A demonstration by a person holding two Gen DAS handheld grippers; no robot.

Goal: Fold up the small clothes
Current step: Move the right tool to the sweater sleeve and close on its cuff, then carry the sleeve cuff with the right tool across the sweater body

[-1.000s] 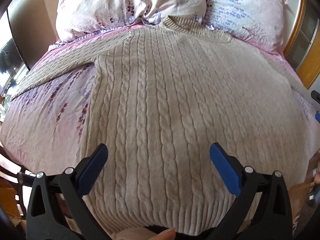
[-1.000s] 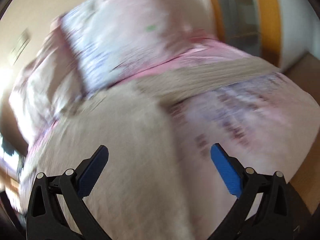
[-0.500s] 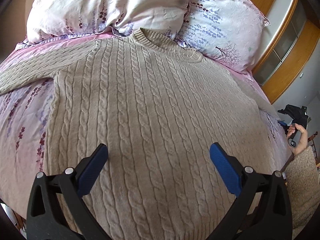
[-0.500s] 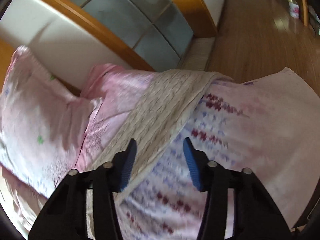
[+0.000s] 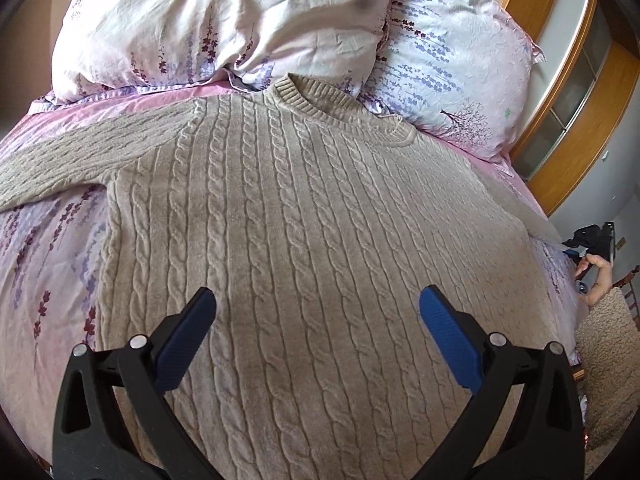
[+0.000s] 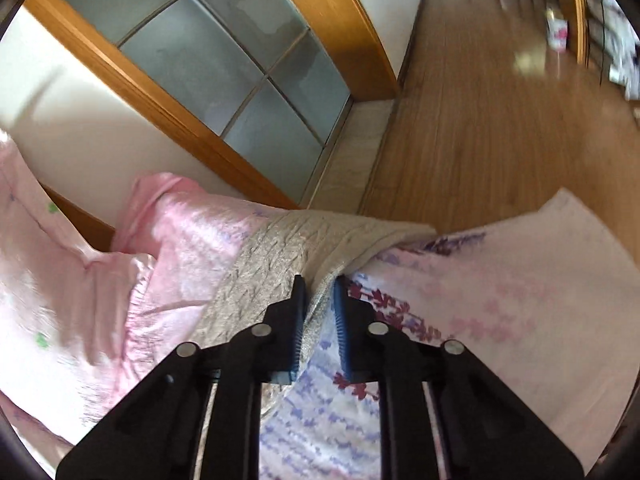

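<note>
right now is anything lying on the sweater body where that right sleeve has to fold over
Nothing visible does. The sweater lies flat and bare; the pillows only touch its collar. The left gripper hovers open above it. The right gripper, jaws just closing, pinches the sleeve.

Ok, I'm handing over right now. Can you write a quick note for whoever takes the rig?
Left gripper: open, above the sweater body, holding nothing.
Right gripper: jaws have just been closing, now pinching the sleeve at the bed's edge.
The sweater lies flat, front up, collar toward the pillows, other sleeve spread out.
Done: sleeve gripped. No fold made yet.
Left: fold both sleeves in, then the body.
</note>
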